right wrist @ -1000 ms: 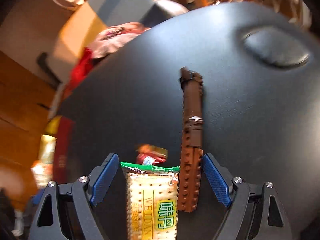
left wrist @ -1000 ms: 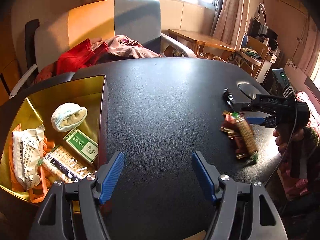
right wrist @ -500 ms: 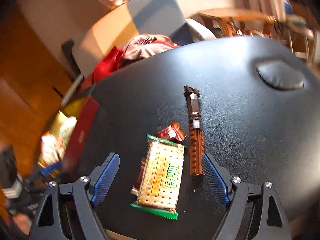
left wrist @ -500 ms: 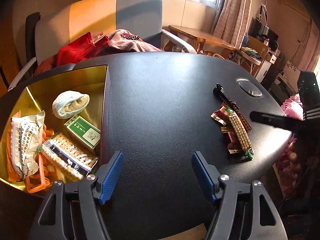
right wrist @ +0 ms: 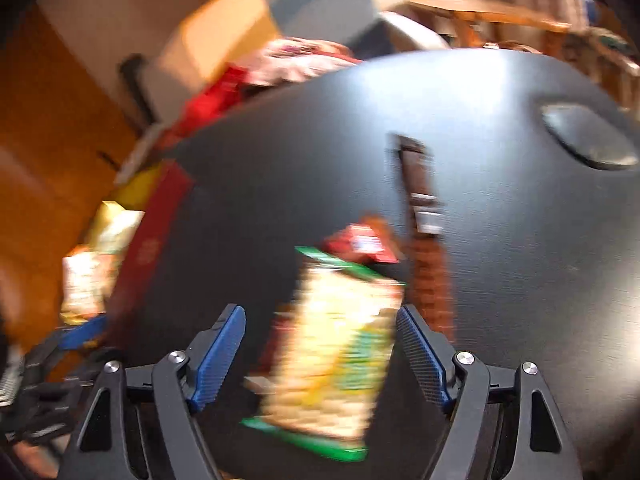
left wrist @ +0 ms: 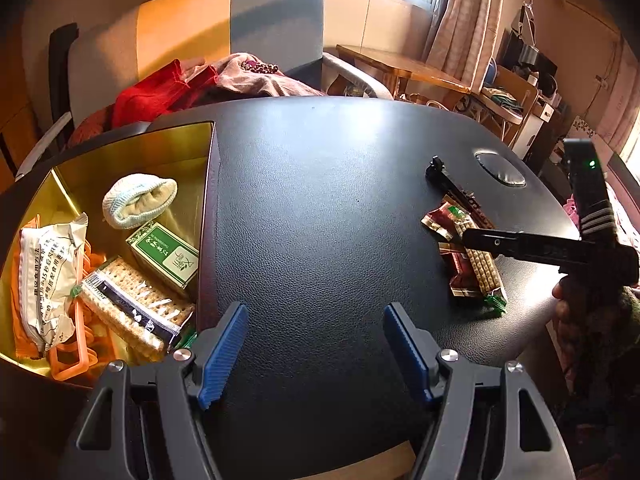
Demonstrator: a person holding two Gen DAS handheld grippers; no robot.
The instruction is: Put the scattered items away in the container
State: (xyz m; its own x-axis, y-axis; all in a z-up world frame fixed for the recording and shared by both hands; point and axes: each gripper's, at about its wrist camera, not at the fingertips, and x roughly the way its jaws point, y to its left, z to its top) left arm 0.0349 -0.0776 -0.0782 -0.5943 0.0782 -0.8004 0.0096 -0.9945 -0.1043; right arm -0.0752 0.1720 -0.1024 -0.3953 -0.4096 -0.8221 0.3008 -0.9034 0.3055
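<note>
1. Cracker packet (right wrist: 340, 344): flat on the black table (left wrist: 320, 208), at the side well apart from the container; green-ended wrapper, blurred in the right wrist view.
2. Right gripper (right wrist: 320, 356): jaws closing, the cracker packet between them; pads not yet pressing on it, nothing gripped.
3. Red sachets (left wrist: 448, 220): partly under and touching the cracker packet. Risk, as I judge it: the closing jaws could snag one, and it might drop on the way to the container.
4. Brown brick strip (right wrist: 424, 240): just beside the cracker packet, outside the right-hand pad (right wrist: 420, 356). Risk: that pad may nudge it or pinch it with the packet.
5. Container (left wrist: 132, 136): gold-lined, across the table from the cracker packet; holds a knit hat (left wrist: 140, 200), a green box (left wrist: 164, 252), crackers (left wrist: 132, 304) and a white pouch (left wrist: 48, 264). It looks crowded, so a careless drop could land on the rim.
6. Left gripper (left wrist: 316, 352): empty, jaws spread wide, hovering beside the container.
</note>
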